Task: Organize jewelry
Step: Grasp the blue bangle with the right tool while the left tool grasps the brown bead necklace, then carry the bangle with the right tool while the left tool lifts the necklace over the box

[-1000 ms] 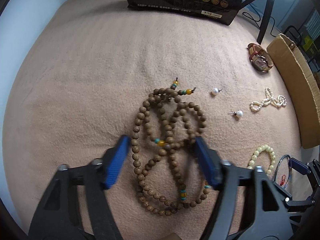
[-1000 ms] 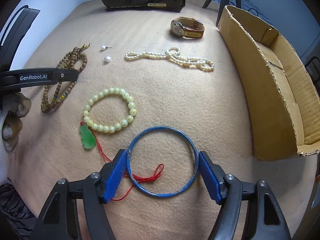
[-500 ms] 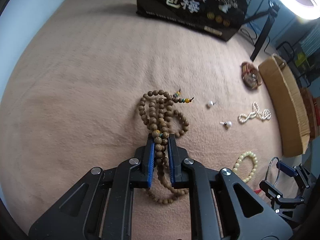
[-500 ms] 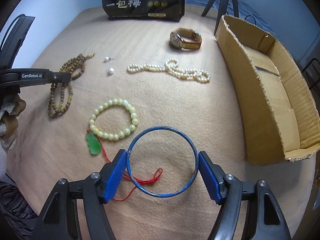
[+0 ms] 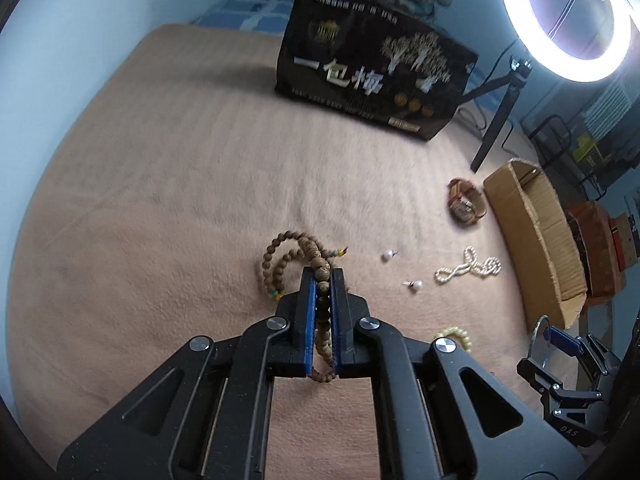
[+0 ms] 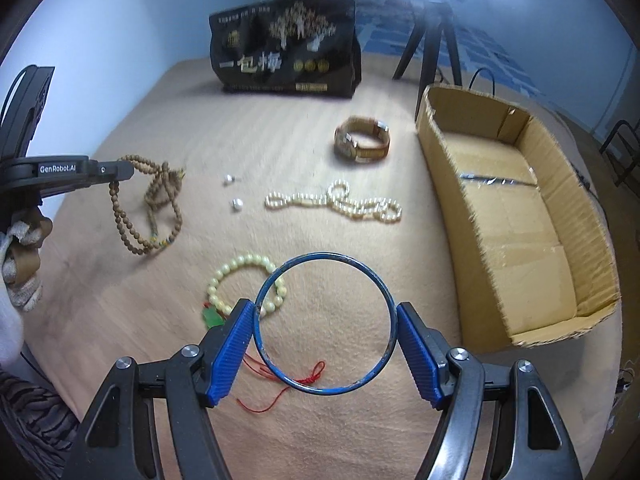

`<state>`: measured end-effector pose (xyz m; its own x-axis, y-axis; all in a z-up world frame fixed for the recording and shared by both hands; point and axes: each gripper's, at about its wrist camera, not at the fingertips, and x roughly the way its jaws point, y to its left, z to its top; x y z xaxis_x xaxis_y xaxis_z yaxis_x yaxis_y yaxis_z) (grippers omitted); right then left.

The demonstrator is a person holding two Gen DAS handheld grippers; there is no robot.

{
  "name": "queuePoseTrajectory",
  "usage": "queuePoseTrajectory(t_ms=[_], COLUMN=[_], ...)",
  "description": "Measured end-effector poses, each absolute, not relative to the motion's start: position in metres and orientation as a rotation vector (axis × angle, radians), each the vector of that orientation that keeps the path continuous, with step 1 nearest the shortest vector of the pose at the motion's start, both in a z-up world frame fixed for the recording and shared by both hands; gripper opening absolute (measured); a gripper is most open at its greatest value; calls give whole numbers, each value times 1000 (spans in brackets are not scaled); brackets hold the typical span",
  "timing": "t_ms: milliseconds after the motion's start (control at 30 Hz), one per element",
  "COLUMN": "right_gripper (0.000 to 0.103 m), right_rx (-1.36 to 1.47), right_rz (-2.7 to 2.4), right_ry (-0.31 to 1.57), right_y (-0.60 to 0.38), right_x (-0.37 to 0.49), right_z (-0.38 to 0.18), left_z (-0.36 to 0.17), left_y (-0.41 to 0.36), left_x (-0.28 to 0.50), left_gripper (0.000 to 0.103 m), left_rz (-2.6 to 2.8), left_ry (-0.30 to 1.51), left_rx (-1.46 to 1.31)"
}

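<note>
Left gripper [image 5: 320, 280] clenched on wooden bead strand [image 5: 322, 276]: limp, loops dangle beyond jaws. Right gripper [image 6: 325, 322] grasps rigid blue bangle [image 6: 325, 256] across its width, likely slippery.

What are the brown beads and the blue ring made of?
The brown bead string looks like wood: dull, grainy, matte beads. The blue bangle looks like thin metal with blue coating, since worn patches show along its rim, though it could be glass or plastic.
</note>
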<state>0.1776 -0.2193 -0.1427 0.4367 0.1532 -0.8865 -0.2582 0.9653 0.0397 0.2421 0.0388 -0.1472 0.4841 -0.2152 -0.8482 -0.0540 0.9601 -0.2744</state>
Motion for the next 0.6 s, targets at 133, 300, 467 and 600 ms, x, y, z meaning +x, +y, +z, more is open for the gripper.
queuePoseTrajectory(t_ms=[133,300,467,600], right_gripper=[73,73,73,73], right_rx=[-88,-66,-43,-29], right_rz=[255,240,215,189], right_ry=[1059,1017,985,962], right_y=[-222,-233,-247,-262], right_x=[179,177,178,179], right_z=[-130,-113,-100,-92], left_z=[-126,-98,-72,-52], left_y=[39,33,25,18], left_x=[237,230,225,223], left_gripper=[4,4,4,4], left_rz=[-120,-157,-193,-220], left_ry=[1015,947,891,854], left_rx=[-288,-291,-289,-300])
